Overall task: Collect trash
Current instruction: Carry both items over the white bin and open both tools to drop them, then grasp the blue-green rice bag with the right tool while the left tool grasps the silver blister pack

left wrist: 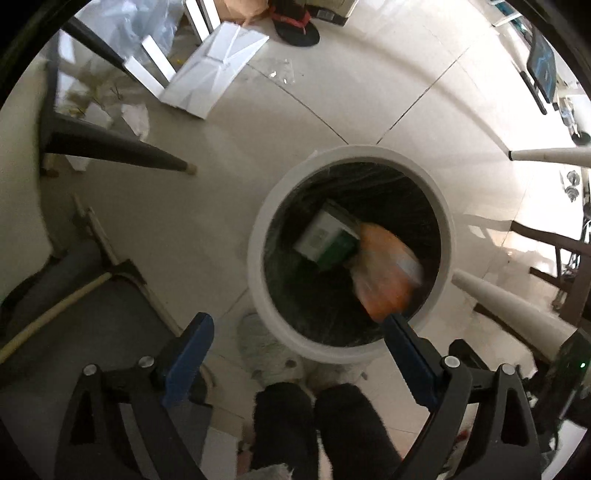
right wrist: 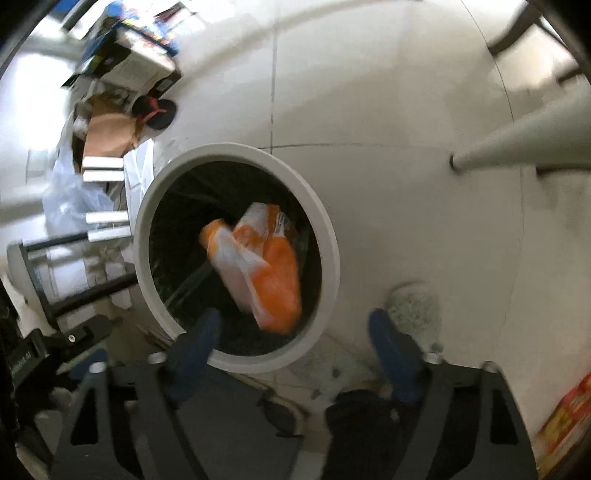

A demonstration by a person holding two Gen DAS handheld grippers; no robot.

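A round white trash bin [left wrist: 258, 236] with a black liner stands on the pale tile floor below both grippers. Inside it lie a green-and-white carton [left wrist: 325, 236] and an orange-and-white plastic wrapper [left wrist: 388, 273], blurred. In the right wrist view the same bin [right wrist: 332, 240] holds the orange wrapper [right wrist: 266, 266]; the carton is hidden there. My left gripper [left wrist: 299, 328] hangs over the bin's near rim, open, nothing between its blue fingers. My right gripper [right wrist: 291, 328] is open above the bin's near edge, also holding nothing.
Flattened white cardboard [left wrist: 218, 66] and a black-and-red sandal [left wrist: 299, 26] lie on the floor beyond the bin. Dark table legs [left wrist: 118, 147] stand left, white legs [left wrist: 517, 306] right. A person's dark-clad legs [left wrist: 321, 428] and fluffy slippers [right wrist: 417, 306] are beside the bin.
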